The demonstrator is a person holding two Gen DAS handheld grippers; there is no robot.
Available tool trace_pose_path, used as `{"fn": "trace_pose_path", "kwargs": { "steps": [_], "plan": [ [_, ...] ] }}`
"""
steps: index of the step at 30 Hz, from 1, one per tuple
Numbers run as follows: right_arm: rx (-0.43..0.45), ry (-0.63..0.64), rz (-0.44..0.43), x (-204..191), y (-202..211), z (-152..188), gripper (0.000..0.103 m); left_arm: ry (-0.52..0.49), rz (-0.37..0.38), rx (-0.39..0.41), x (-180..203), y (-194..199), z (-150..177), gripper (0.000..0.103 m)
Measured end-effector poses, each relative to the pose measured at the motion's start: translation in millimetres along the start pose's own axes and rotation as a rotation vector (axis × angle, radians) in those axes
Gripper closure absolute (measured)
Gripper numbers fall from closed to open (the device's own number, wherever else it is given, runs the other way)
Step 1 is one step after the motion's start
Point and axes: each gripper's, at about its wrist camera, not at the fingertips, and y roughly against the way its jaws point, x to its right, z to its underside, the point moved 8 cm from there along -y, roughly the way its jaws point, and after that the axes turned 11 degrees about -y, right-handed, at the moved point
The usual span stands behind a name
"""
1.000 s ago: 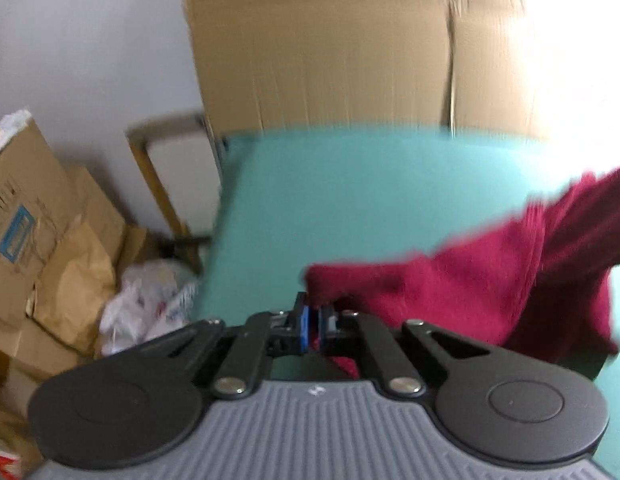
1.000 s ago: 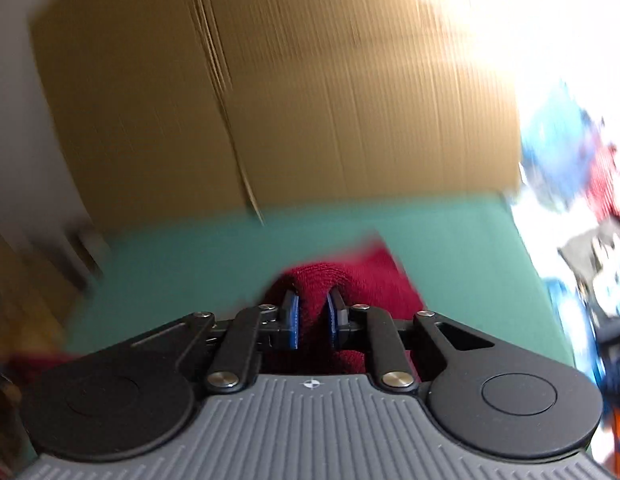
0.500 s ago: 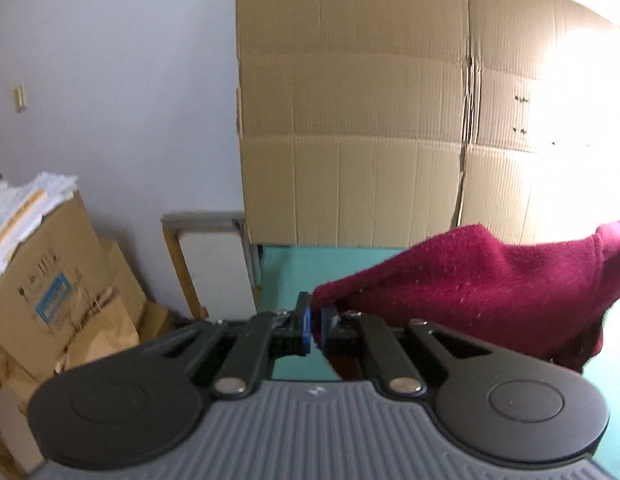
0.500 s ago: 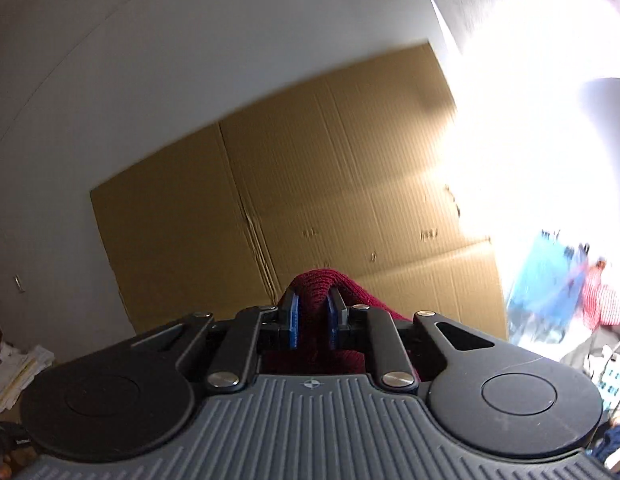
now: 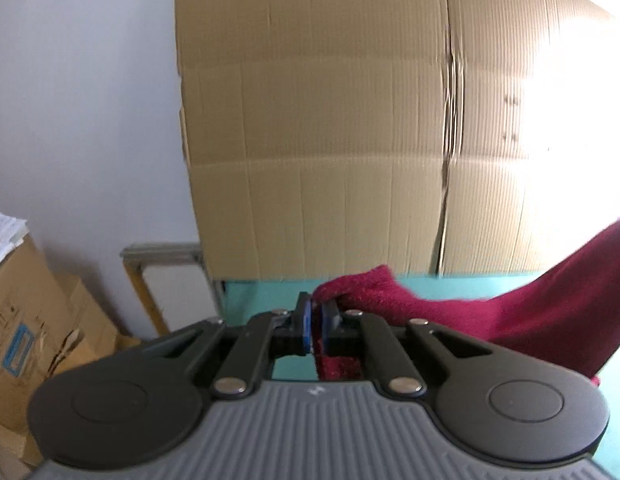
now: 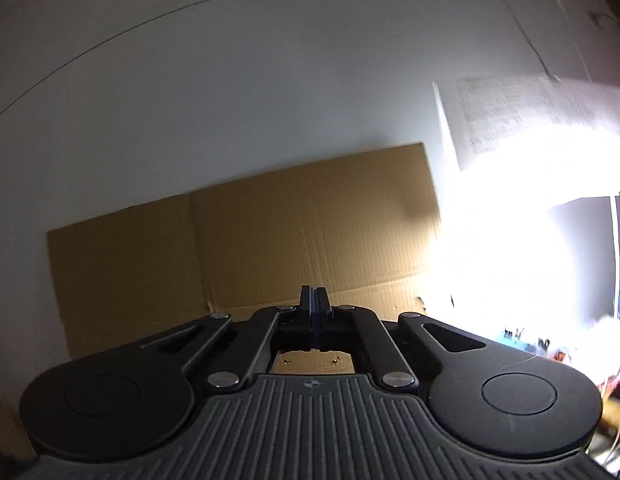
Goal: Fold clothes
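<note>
Clothes here come down to one dark red fleecy garment (image 5: 529,316), and it is nowhere near folded as far as the pictures show: in the left wrist view it hangs in a loose, slack sweep from the frame's 3 o'clock edge down to the centre, above a green table (image 5: 266,300) that shows between 6 and 3 o'clock. No flat panel, crease or stacked layer can be seen, so the folding itself looks to lie ahead, though most of the cloth runs out of frame and I cannot tell how its far part lies.

A big cardboard sheet (image 5: 317,140) stands behind the table and fills the view from 12 to 3 o'clock; a heap of cardboard boxes (image 5: 26,320) sits at 8 o'clock.

Smaller, at the centre, the left gripper (image 5: 315,330) is clenched on a corner of the garment, with a tuft poking out past the blue pads towards 1 o'clock.

The right gripper (image 6: 313,316) points up at the wall and the sheet, its jaws pressed together with no cloth visible between them; it appears to carry nothing. I judge the garment needs a second hold and spreading on the table before any fold can be made.
</note>
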Motion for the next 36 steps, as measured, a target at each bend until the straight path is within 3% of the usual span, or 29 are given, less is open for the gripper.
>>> {"fn": "trace_pose_path", "kwargs": {
  "steps": [3, 5, 7, 10, 13, 20, 24, 26, 27, 29, 30, 31, 32, 33, 36],
  "plan": [
    [-0.126, 0.099, 0.013, -4, 5, 34, 0.096, -0.006, 0.017, 0.001, 11, -4, 5, 0.1],
    [-0.249, 0.182, 0.012, -5, 5, 85, 0.084, -0.041, 0.016, 0.01, 22, -4, 8, 0.101],
    [-0.336, 0.276, 0.01, -9, 9, 144, 0.061, -0.059, 0.05, 0.027, 33, 1, 8, 0.101],
    [-0.423, 0.409, -0.035, -22, 17, 229, 0.047, -0.098, 0.078, 0.049, 46, 13, 8, 0.097],
    [-0.489, 0.516, -0.09, -41, 19, 305, 0.046, -0.124, 0.082, 0.014, 53, 13, 28, 0.087],
    [-0.627, 0.681, -0.279, -99, 1, 433, 0.045, -0.085, 0.037, -0.201, 51, 5, 137, 0.087],
    [-0.711, 0.753, -0.183, -84, -30, 467, 0.055, -0.092, -0.009, -0.289, 53, 7, 190, 0.087],
    [-0.746, 0.683, -0.136, -73, -36, 471, 0.052, -0.084, -0.008, -0.3, 55, 7, 202, 0.084],
    [-0.764, 0.647, -0.123, -69, -37, 475, 0.046, -0.082, -0.009, -0.302, 57, 5, 205, 0.076],
    [-0.8, 0.603, -0.117, -64, -36, 489, 0.046, -0.095, -0.016, -0.303, 58, -1, 208, 0.069],
    [-0.807, 0.582, -0.12, -61, -36, 491, 0.049, -0.111, -0.024, -0.297, 60, -6, 207, 0.068],
    [-0.812, 0.557, -0.119, -61, -35, 491, 0.072, -0.127, -0.029, -0.293, 63, -12, 205, 0.068],
    [-0.816, 0.531, -0.118, -61, -35, 492, 0.08, -0.148, -0.034, -0.29, 66, -18, 202, 0.069],
    [-0.814, 0.504, -0.115, -60, -32, 491, 0.086, -0.177, -0.044, -0.285, 68, -23, 199, 0.07],
    [-0.753, 0.375, -0.148, -55, -8, 449, 0.087, -0.27, -0.071, -0.241, 73, -35, 190, 0.074]
  ]
}}
